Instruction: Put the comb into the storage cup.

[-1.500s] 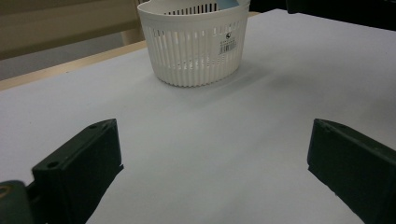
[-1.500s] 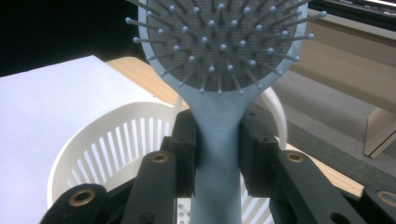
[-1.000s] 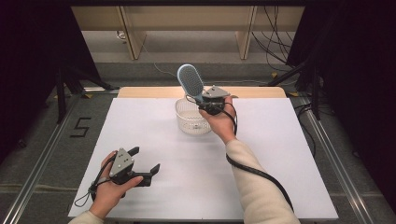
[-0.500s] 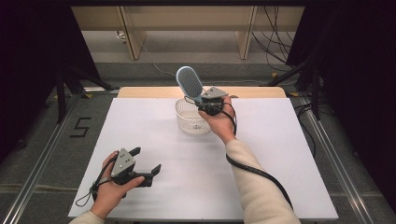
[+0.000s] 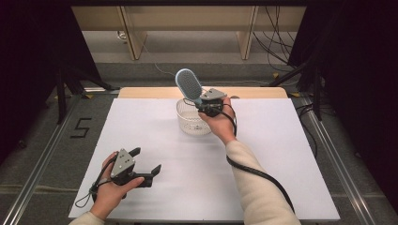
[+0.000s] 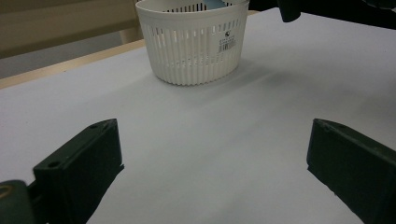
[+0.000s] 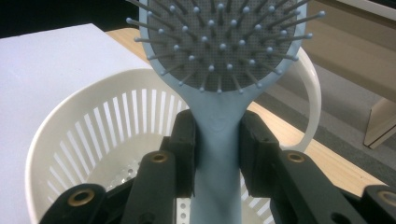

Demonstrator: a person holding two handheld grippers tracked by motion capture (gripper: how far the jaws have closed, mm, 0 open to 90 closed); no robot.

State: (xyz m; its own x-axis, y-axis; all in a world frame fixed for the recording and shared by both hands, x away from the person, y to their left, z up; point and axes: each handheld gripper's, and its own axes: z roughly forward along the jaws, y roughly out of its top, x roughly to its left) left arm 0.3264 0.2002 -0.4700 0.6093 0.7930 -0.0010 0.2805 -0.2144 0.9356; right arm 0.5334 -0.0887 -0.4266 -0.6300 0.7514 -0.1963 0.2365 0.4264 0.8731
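Observation:
A light blue hairbrush [image 5: 188, 84] [image 7: 219, 51] with a grey bristle pad is held head-up above a white slotted basket [image 5: 193, 119] [image 7: 70, 140] [image 6: 192, 42] at the back middle of the table. My right gripper [image 5: 204, 104] [image 7: 217, 140] is shut on the brush's handle, just over the basket's rim. My left gripper [image 5: 146, 161] [image 6: 210, 154] rests near the front left of the table, jaws wide apart with nothing between them, facing the basket from a distance.
The white table top [image 5: 281, 154] has a wooden strip [image 5: 253, 92] along its far edge. Beyond it stand wooden furniture legs [image 5: 133, 37] and cables [image 5: 277, 42] on the floor. A "5" marker [image 5: 80, 127] lies on the floor at left.
The right gripper and hairbrush have shifted slightly over the basket. The left gripper has barely moved.

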